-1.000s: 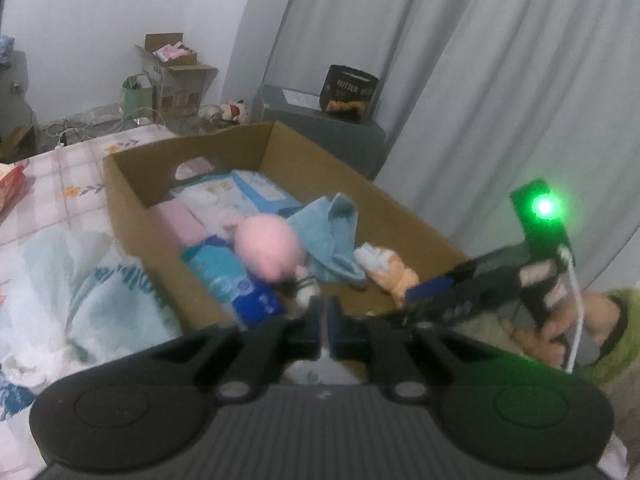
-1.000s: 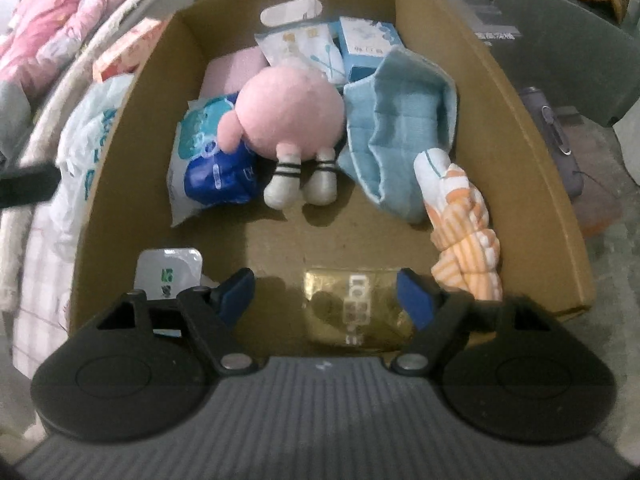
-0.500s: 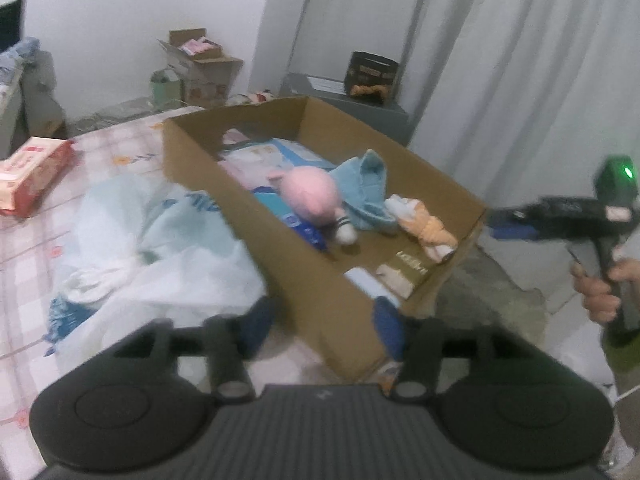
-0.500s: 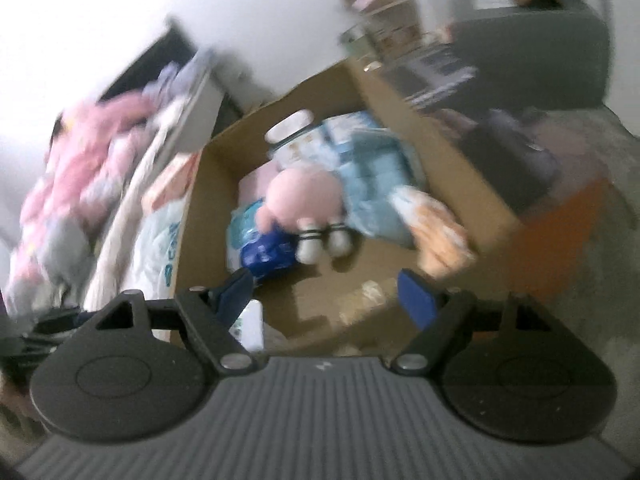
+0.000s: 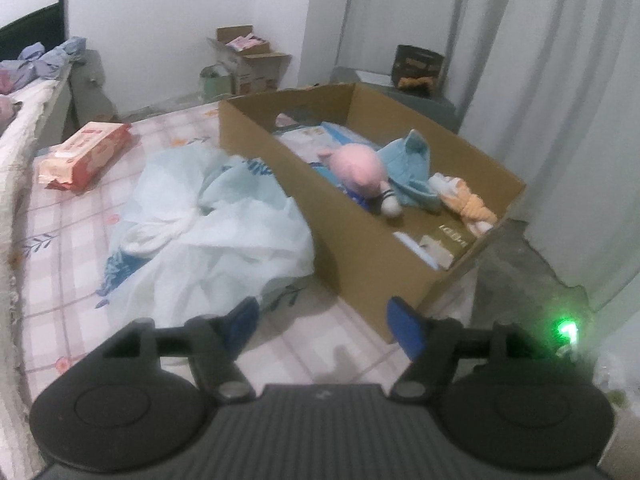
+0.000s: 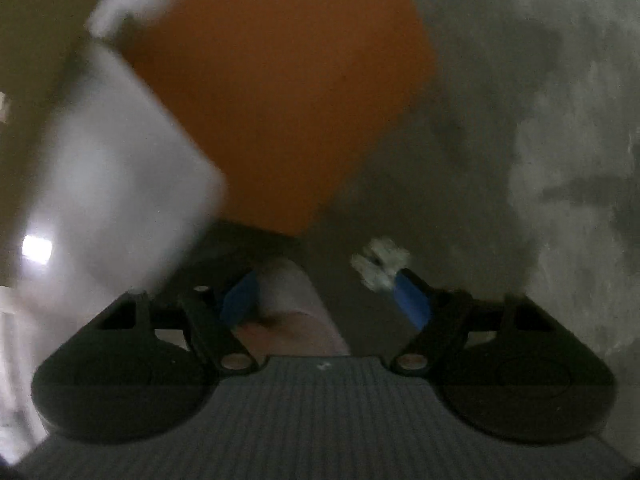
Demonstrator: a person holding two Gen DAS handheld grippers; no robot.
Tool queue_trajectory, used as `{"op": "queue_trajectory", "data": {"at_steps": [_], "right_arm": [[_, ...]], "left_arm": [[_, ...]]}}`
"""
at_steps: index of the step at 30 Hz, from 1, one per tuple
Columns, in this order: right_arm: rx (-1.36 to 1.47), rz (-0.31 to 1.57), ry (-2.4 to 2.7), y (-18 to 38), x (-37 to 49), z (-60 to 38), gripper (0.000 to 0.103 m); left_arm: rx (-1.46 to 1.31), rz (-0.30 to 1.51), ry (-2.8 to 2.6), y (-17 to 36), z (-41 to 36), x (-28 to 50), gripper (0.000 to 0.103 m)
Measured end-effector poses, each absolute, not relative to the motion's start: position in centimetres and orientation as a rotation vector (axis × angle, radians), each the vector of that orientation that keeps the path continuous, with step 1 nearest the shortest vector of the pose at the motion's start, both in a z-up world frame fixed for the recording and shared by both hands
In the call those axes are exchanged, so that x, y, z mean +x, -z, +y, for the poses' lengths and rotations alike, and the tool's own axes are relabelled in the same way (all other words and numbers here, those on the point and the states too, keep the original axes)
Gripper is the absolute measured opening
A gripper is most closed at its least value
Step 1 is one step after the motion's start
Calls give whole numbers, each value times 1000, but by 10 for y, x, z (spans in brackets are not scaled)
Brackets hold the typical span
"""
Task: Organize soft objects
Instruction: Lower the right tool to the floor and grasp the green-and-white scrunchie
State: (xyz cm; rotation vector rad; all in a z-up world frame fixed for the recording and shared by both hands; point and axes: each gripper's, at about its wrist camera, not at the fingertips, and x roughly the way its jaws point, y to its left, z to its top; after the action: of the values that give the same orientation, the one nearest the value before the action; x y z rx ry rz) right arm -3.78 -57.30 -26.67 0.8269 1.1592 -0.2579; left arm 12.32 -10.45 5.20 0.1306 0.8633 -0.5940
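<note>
Left gripper (image 5: 326, 326): jaws spread wide, nothing between, above checked bedsheet (image 5: 60, 236). Cardboard box (image 5: 360, 236) ahead, containing pink plush toy (image 5: 358, 168), light blue cloth (image 5: 414, 170), orange-and-white plush (image 5: 466, 204). Crumpled white plastic bag (image 5: 208, 228) touching box's left wall. Red tissue pack (image 5: 82, 156) well apart, far left.
</note>
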Motion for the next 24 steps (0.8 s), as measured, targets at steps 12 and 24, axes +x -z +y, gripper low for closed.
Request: {"op": "queue_trajectory", "data": {"at_steps": [12, 24], "right_arm": [[668, 1402, 115, 458, 59, -542, 73], [458, 1517, 84, 541, 91, -505, 68]], "left_arm": [[147, 874, 382, -60, -96, 153, 72], [79, 954, 307, -50, -80, 188, 72]]}}
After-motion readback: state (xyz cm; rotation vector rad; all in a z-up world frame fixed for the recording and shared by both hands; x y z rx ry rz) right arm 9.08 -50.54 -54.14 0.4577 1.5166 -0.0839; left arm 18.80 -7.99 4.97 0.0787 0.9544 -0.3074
